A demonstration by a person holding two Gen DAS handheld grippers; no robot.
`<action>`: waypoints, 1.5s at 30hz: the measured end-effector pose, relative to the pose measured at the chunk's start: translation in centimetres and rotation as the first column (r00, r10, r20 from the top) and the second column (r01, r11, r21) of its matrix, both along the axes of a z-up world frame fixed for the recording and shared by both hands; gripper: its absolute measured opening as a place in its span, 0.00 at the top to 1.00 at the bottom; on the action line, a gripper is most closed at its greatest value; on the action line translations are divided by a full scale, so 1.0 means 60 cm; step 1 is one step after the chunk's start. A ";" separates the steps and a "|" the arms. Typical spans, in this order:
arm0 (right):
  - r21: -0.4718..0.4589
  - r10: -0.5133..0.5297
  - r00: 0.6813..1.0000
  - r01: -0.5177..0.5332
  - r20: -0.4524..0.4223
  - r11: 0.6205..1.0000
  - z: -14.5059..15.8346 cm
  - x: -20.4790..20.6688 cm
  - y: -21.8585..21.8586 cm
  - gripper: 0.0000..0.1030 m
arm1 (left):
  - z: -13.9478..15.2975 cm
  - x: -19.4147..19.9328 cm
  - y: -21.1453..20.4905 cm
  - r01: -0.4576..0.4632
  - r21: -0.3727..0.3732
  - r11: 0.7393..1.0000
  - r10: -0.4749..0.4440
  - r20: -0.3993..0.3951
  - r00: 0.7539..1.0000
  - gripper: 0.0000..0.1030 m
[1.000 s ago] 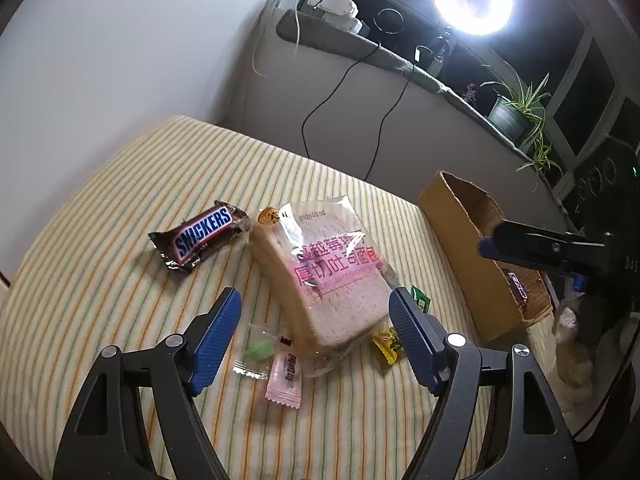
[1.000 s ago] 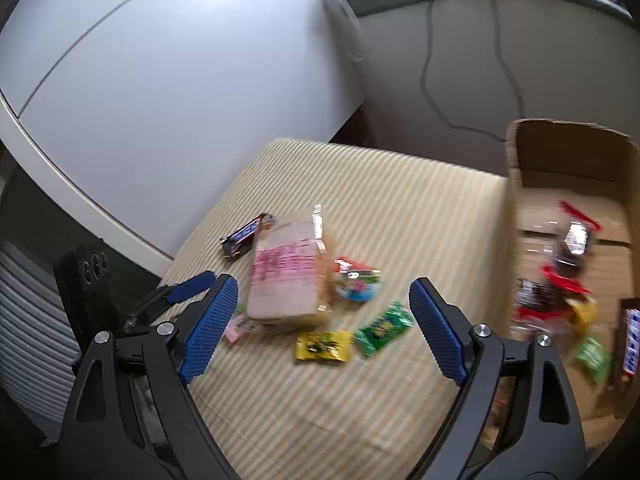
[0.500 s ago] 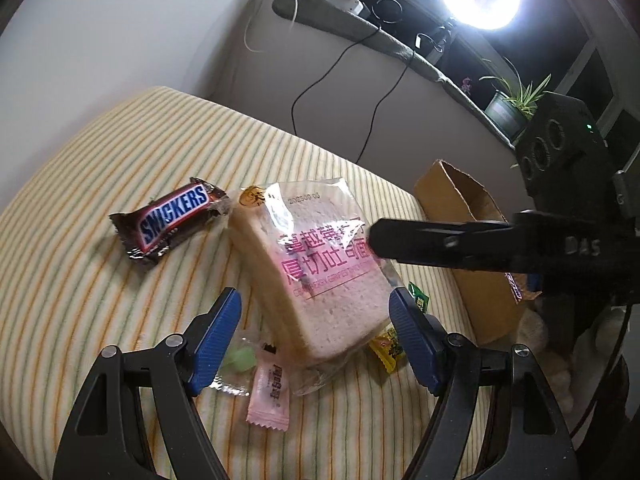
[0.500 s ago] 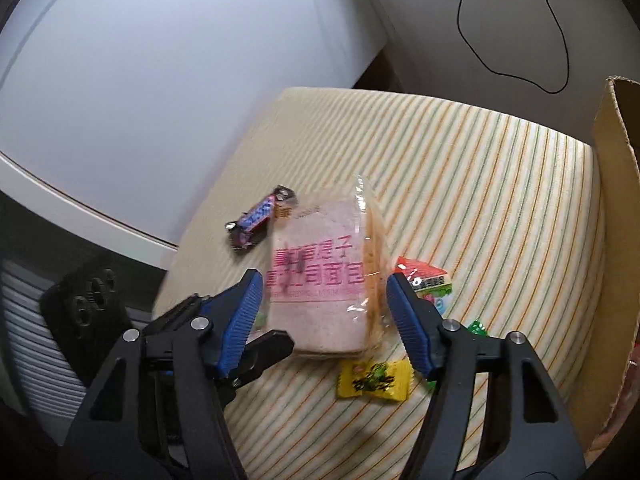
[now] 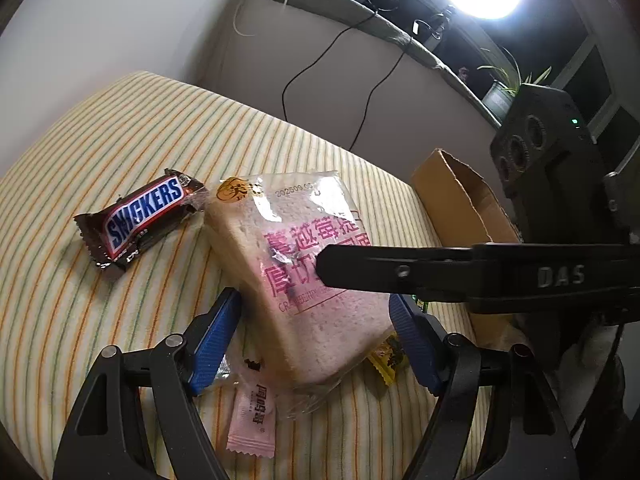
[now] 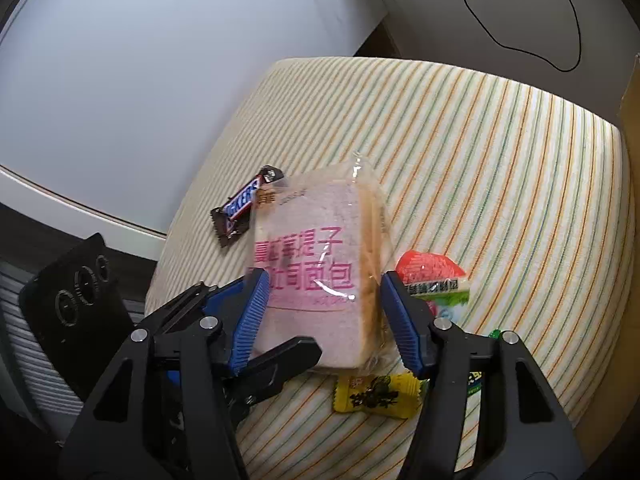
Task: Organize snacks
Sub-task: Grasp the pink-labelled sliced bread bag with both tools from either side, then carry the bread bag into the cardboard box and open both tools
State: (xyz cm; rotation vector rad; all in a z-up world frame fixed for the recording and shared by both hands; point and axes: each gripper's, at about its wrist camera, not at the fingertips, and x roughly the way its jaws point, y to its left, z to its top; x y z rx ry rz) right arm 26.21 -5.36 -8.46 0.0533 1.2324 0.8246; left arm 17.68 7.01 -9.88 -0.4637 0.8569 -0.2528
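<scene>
A bagged slice of bread with pink print (image 5: pixel 304 264) (image 6: pixel 316 268) lies on the striped cushion (image 5: pixel 100 140). My left gripper (image 5: pixel 316 340) is open, its blue pads on either side of the bread's near end. My right gripper (image 6: pixel 324 316) is open too, its pads flanking the bread from the opposite side; one of its black fingers (image 5: pixel 400 272) crosses over the bread in the left wrist view. A Snickers bar (image 5: pixel 140 220) (image 6: pixel 244 204) lies just left of the bread.
A pink sachet (image 5: pixel 254 416) and a yellow candy (image 5: pixel 390 356) (image 6: pixel 376 394) lie by the bread's near end. A red-and-green packet (image 6: pixel 432 276) sits right of it. A cardboard box (image 5: pixel 460 208) stands at the cushion's right edge. A wall and cables are behind.
Both grippers have moved in on the bread from opposite sides. The right gripper's jaws have narrowed and its finger now reaches over the bag.
</scene>
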 end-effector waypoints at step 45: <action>0.115 -0.208 0.967 0.192 0.145 0.975 0.151 -0.041 -0.270 0.47 | 0.145 -0.011 -0.226 0.212 0.108 0.971 -0.231 0.207 0.951 0.27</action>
